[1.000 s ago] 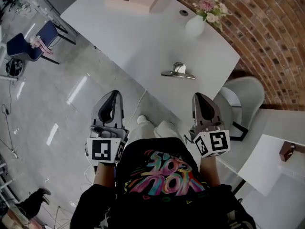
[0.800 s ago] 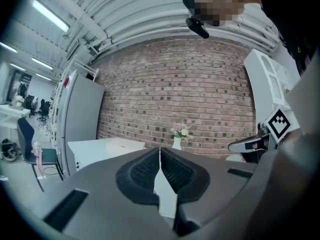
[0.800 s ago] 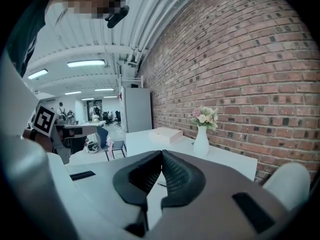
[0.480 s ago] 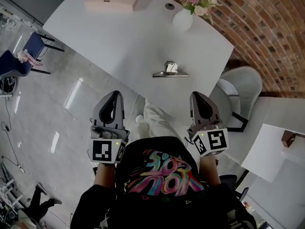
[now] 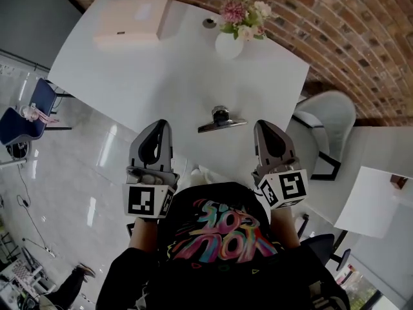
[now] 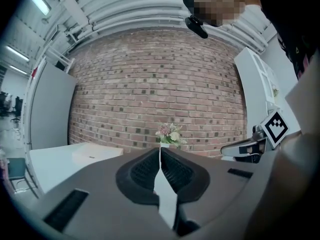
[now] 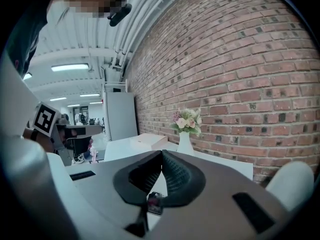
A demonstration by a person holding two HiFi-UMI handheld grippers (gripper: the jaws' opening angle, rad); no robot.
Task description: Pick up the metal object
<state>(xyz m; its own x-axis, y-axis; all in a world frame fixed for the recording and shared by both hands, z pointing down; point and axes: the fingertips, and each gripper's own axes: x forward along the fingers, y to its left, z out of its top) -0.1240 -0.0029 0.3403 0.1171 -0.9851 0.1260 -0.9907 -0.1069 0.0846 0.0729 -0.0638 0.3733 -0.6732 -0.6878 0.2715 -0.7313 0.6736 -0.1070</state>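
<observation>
Over the last second we have closed in on the white worktop (image 5: 122, 76), which has slid down the head view towards us. The silver metal bulldog clip (image 5: 221, 121) sat well ahead of us before. It now lies near the worktop's near edge, between the two gripper tips and just beyond them. It lies flat with its wire handles raised, and nothing touches it.

The left hand-held gripper (image 5: 160, 126) has its jaws together, the pads meeting at the tip with nothing between them. The right hand-held gripper (image 5: 264, 128) is likewise fully closed and empty. Both have come forward to the near edge. The flat pink box (image 5: 132, 19) at the far left corner and the white vase of flowers (image 5: 229, 44) at the far edge stand well apart from the clip.

We judge the approach nearly done, but the pick-up itself has not begun. The right hand-held gripper looks the nearer one, and it must open before it can take the clip, most likely by the raised handles.
</observation>
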